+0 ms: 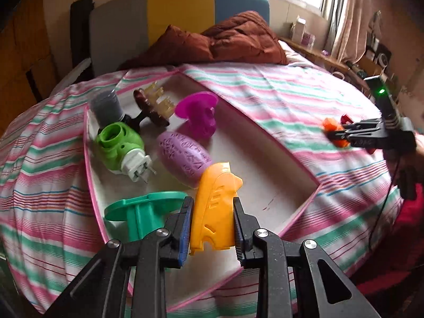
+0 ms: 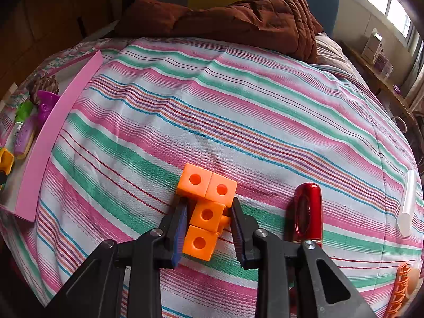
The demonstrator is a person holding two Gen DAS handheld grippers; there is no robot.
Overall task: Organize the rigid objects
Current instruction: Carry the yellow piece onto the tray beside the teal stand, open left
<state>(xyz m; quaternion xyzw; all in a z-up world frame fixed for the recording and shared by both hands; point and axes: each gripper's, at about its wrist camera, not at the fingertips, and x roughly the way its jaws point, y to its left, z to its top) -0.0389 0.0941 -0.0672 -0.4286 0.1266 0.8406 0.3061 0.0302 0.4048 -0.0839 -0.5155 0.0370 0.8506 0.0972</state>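
The yellow plastic piece [image 1: 214, 206], at lower centre, is clenched in the left gripper [image 1: 213, 212] jaws over the pink-edged tray [image 1: 265, 185], which already holds about 6 items. The right gripper [image 2: 206, 220] jaws grasp the orange cube cluster [image 2: 206, 204] on the bed [image 2: 238, 106]; a red case [image 2: 308, 212] beside it remains outside, so sorting looks roughly halfway.

A shallow pink-edged tray [image 1: 291, 196] is laid on the striped bedspread, and a bunch of plastic bits are piled in it: a green plug-in piece [image 1: 119, 145] tipped on its side, a lilac textured oval [image 1: 182, 156], a magenta spool [image 1: 198, 111], a teal spool [image 1: 140, 212], a dark grey cup [image 1: 106, 104] and a brown hair claw [image 1: 148, 106]. A yellow-orange shell piece [image 1: 214, 212] is held upright over the tray's near end. Well apart on the bedspread, a cluster of orange holed cubes [image 2: 206, 206] is gripped, with a glossy red lipstick-like case [image 2: 308, 212] lying just beside it.
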